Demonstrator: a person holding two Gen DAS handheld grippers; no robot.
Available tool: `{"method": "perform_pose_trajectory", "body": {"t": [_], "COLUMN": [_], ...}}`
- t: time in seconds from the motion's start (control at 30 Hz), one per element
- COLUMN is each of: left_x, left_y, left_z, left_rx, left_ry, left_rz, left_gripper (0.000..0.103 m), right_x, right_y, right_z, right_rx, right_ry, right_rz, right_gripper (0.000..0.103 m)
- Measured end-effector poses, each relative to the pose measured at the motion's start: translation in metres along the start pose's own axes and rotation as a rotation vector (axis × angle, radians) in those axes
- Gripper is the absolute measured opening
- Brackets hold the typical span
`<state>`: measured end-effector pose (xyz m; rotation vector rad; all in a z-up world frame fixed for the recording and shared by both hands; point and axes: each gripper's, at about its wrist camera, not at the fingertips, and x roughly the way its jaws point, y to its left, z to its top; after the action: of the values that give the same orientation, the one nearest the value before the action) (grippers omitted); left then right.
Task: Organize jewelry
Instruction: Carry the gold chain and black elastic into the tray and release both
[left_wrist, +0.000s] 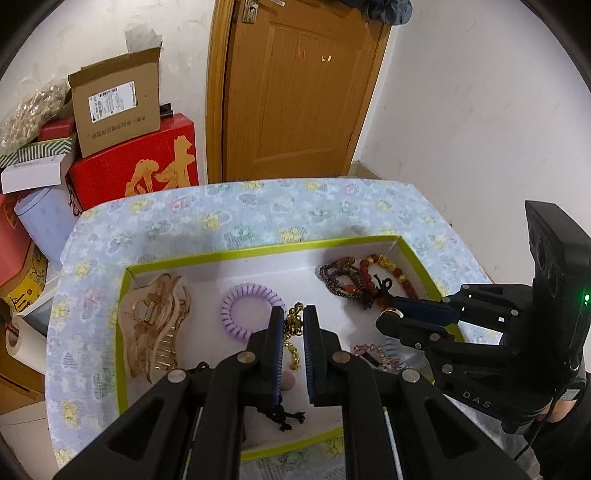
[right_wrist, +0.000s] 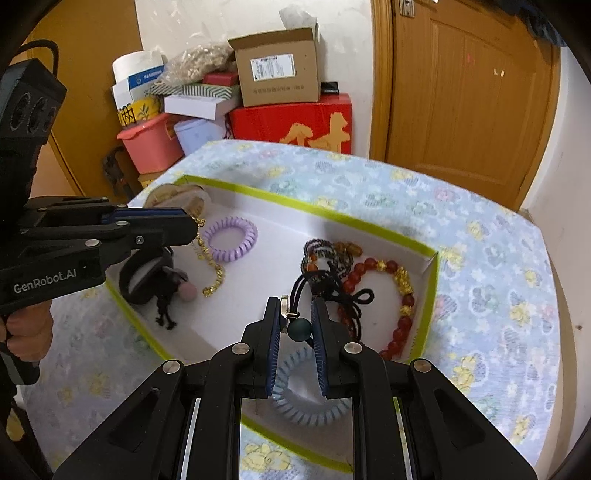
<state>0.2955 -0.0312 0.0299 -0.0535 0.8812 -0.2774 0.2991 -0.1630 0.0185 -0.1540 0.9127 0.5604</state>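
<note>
Both tongs hang over a white tray (left_wrist: 258, 245) with a green rim, which sits on a flowered cloth (left_wrist: 332, 206).

The left gripper (left_wrist: 293, 314) is clamped on a gold chain (left_wrist: 291, 332); the chain dangles from its tip toward the tray floor, at 3 o'clock of a purple coil tie (left_wrist: 251, 310). Holding it by one end lets it hang straight, probably to lay it down untangled.

The right gripper (right_wrist: 297, 314) is closed on a black cord with a metal ring and a dark green bead (right_wrist: 297, 330), just above a blue coil tie (right_wrist: 306, 402) at 6 o'clock of the tray.

A red bead bracelet (right_wrist: 391, 295) and dark beads (right_wrist: 325, 254) lie together at 3 o'clock, a hair claw (left_wrist: 155, 325) at 9 o'clock: apparently sorted by kind.
</note>
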Motion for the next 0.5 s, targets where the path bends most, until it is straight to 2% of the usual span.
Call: {"method": "perform_pose_trajectory", "body": {"t": [0.4,0.5], "left_x": [0.02,0.022], "left_y": [0.006,0.008], "left_z": [-0.009,-0.01], "left_rx": [-0.023,-0.034], "left_ry": [0.048,0.056], "left_rz": [-0.013,-0.016], "left_gripper": [0.011,0.011], "right_x": [0.012,0.011], "right_y": [-0.004,-0.003], "right_z": [-0.005,-0.005], "right_rx": [0.025,0.029], "right_ry": [0.037,0.035], "right_rz": [0.014,0.013], "right_gripper": [0.018,0.024]}}
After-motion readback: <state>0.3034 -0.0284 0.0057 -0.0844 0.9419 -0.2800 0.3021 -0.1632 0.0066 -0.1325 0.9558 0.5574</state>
